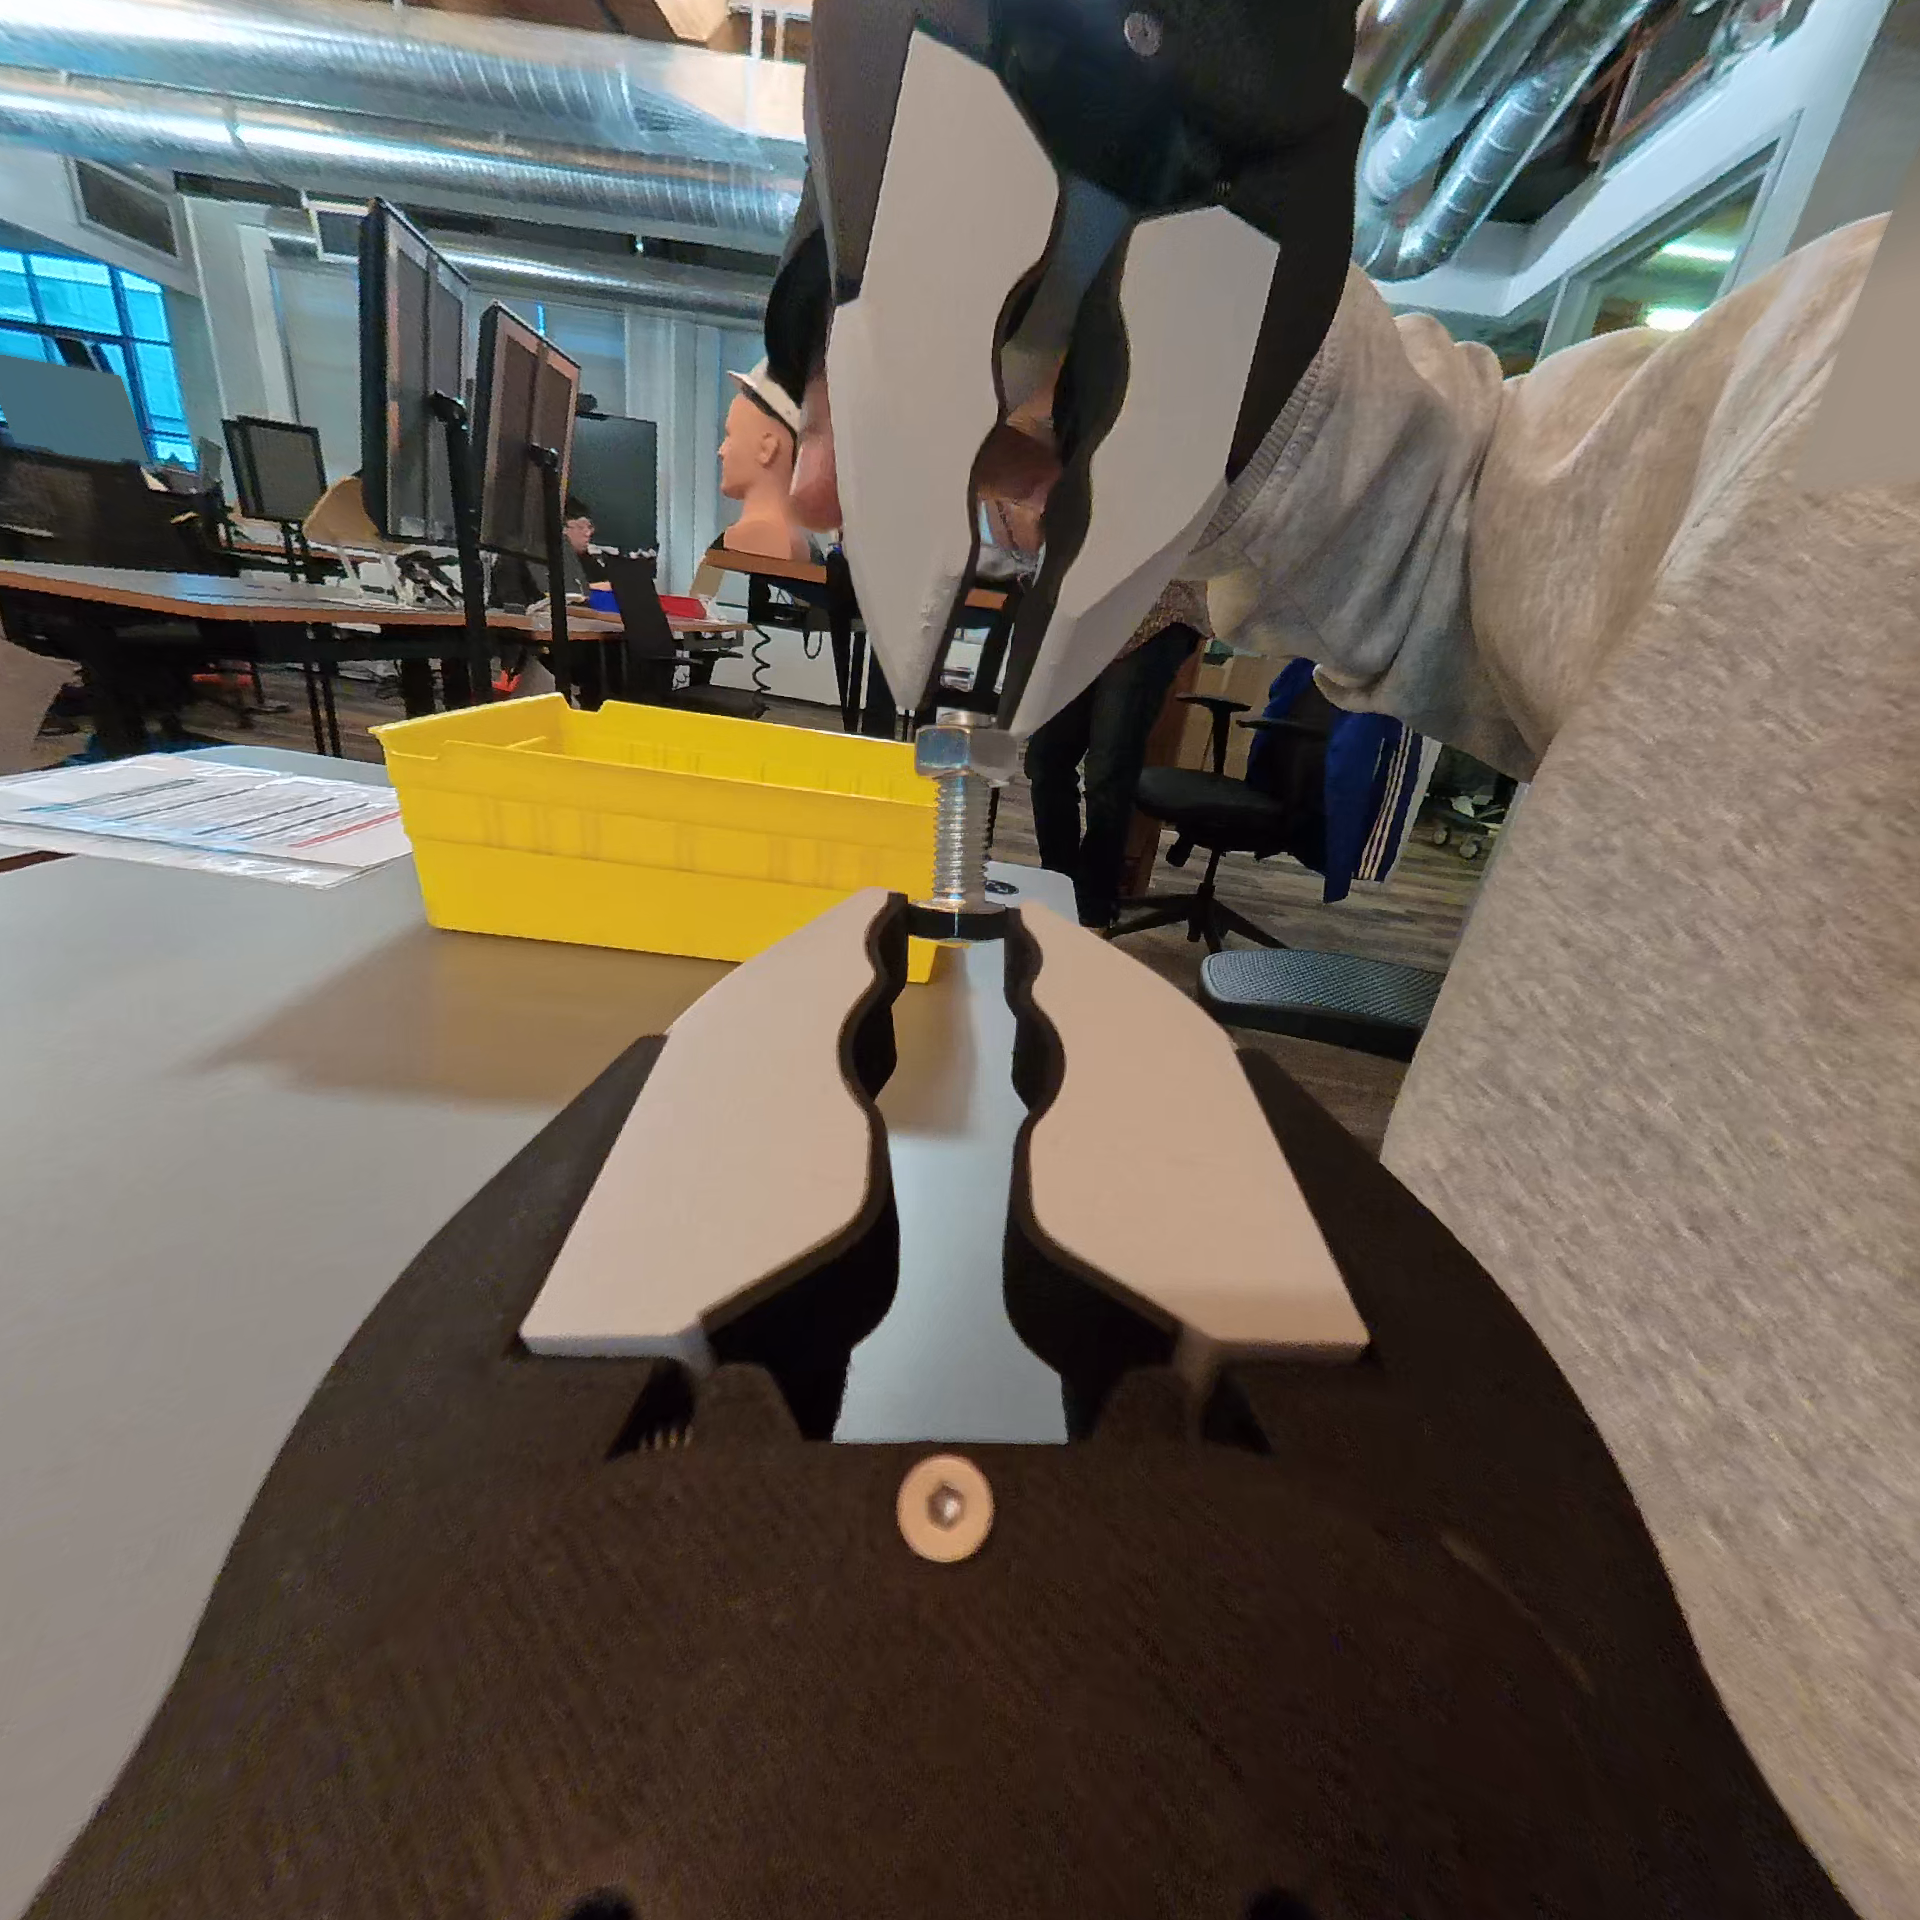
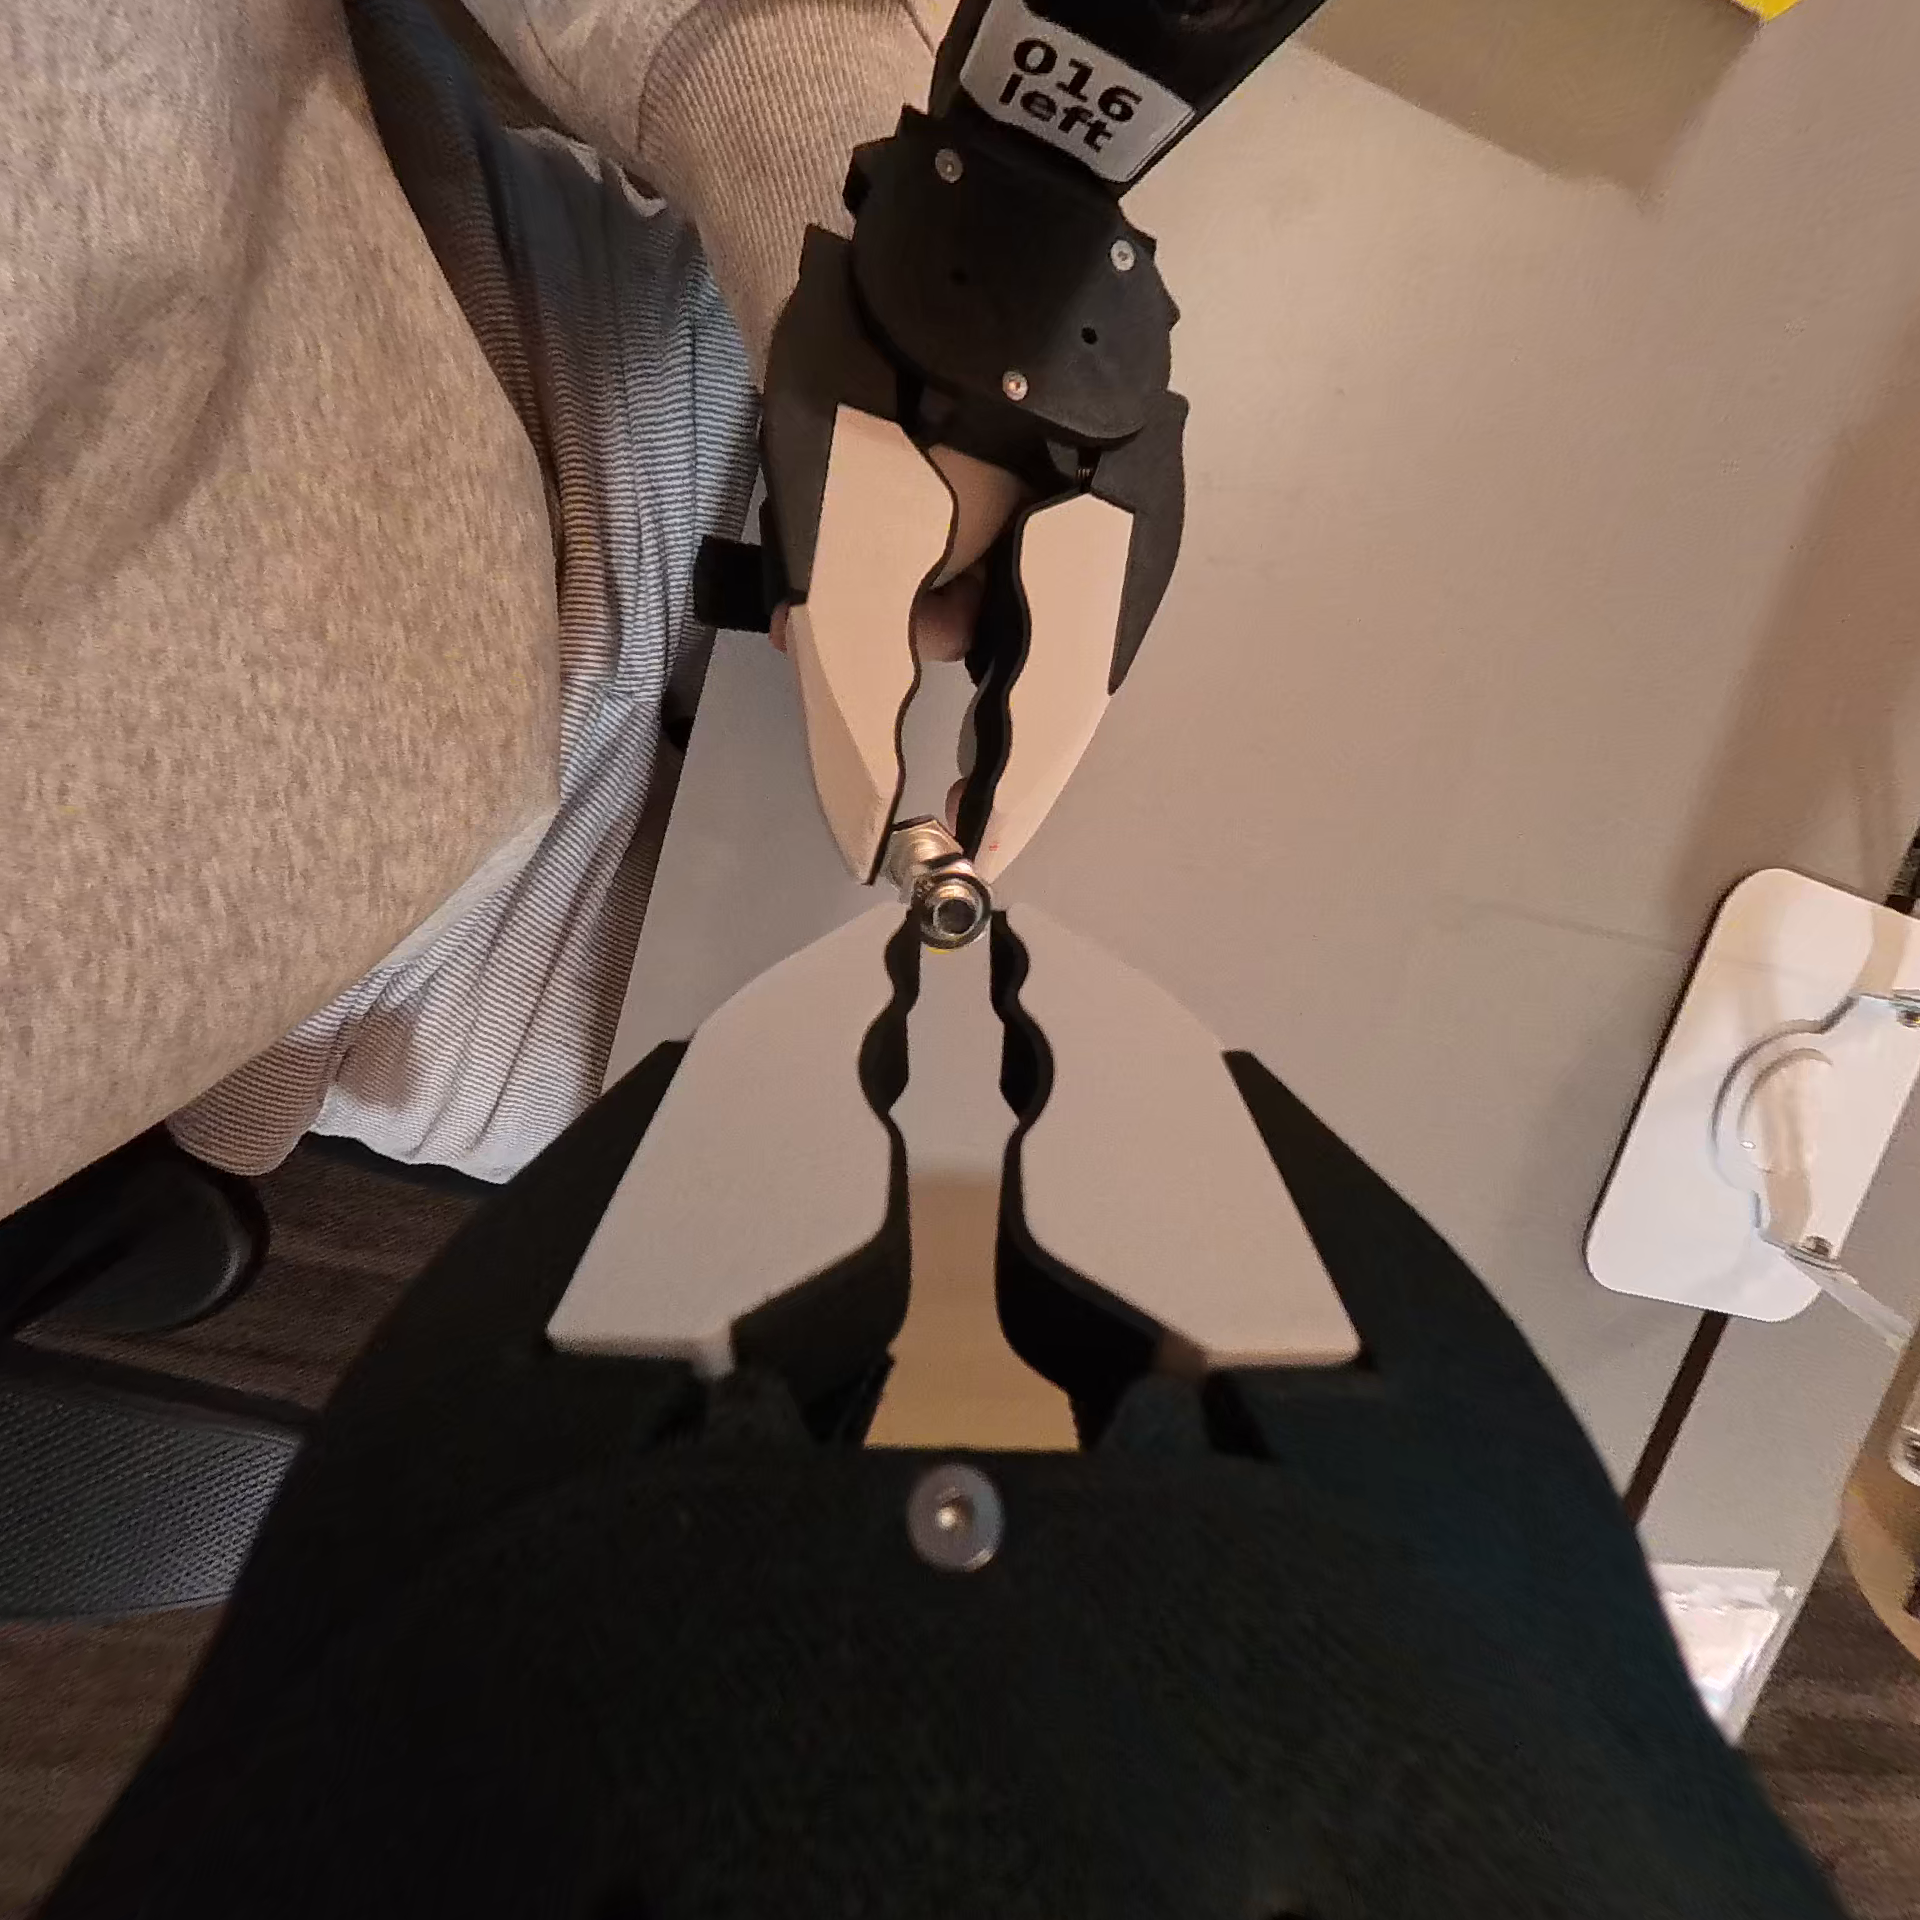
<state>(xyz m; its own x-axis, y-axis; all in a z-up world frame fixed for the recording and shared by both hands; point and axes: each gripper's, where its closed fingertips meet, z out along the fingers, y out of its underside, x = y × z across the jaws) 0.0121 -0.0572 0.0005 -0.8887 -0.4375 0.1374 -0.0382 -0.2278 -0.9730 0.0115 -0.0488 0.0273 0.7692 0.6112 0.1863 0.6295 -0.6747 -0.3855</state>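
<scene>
Left wrist view: left hand-held gripper (image 1: pixel 951 914) (tips pinching nut (image 1: pixel 951 921)), bolt (image 1: pixel 958 821) upright, head in right hand-held gripper (image 1: pixel 961 717).

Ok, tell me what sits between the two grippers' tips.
A silver bolt: the right gripper clamps its hex head, the left gripper the nut below. The left wrist view shows it.

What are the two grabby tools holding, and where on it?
A silver bolt, standing upright between them. The left tool pinches its bottom end. The right tool pinches its top end, at the hex part.
</scene>
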